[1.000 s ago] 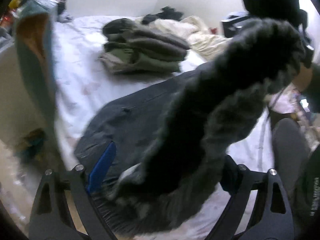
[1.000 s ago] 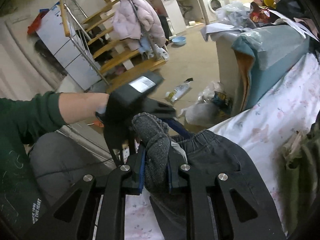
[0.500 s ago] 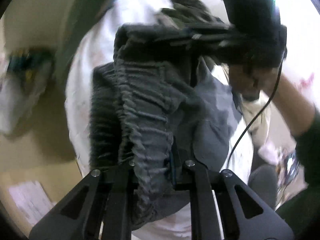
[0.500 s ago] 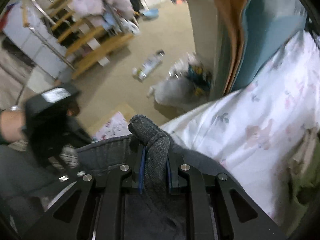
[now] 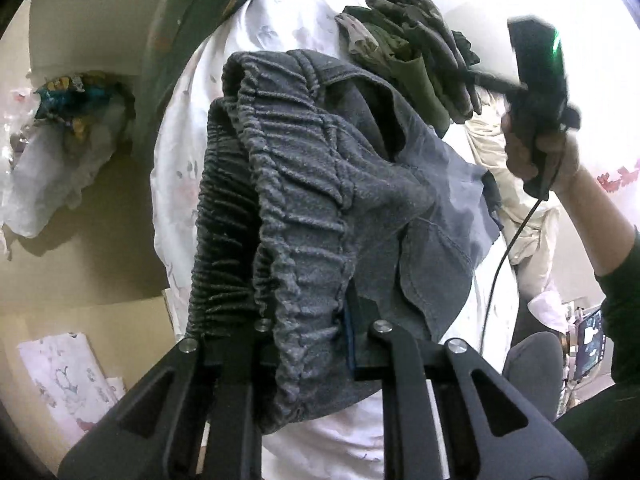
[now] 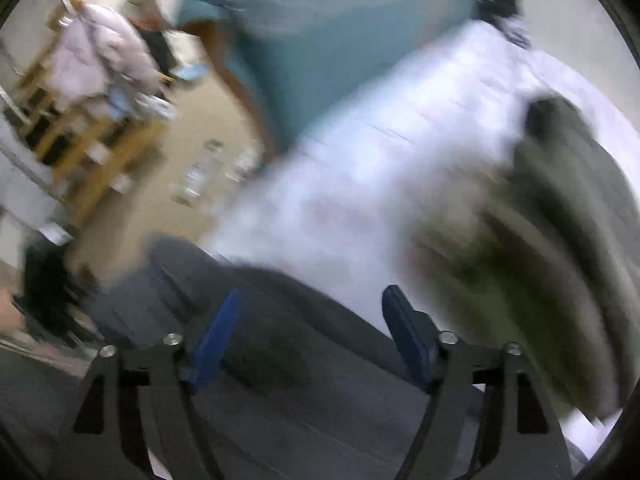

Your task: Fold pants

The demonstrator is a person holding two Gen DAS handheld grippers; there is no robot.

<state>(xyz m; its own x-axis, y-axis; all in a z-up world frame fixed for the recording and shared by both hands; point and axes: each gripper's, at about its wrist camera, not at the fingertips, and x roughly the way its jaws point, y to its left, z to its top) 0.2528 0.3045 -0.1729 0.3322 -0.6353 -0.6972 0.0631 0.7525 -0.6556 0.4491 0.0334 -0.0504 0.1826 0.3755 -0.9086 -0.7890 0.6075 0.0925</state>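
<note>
The dark grey pants [image 5: 320, 184] lie on the white flowered bed sheet [image 5: 280, 20], and their ribbed elastic waistband is bunched up. My left gripper [image 5: 308, 320] is shut on that waistband, which rises between its fingers. In the blurred right wrist view my right gripper [image 6: 312, 328] is over the grey pants [image 6: 280, 420]. Its jaws are opening, the blue pads [image 6: 216, 336] stand wide apart, and nothing is pinched between them. In the left wrist view a person's hand [image 5: 536, 160] holds the right gripper's handle above the far side of the pants.
A pile of folded olive-green clothes [image 5: 404, 48] sits on the bed just beyond the pants, also blurred [image 6: 560, 260]. A cream garment [image 5: 520, 208] lies to the right. A teal bed end [image 6: 320, 40], a plastic bag [image 5: 60, 152] and bottles on the floor [image 6: 200, 176] are at the left.
My left gripper closed on the waistband and rolled. My right gripper let go of the grey fabric it was pinching, opened wide and swung quickly across the bed.
</note>
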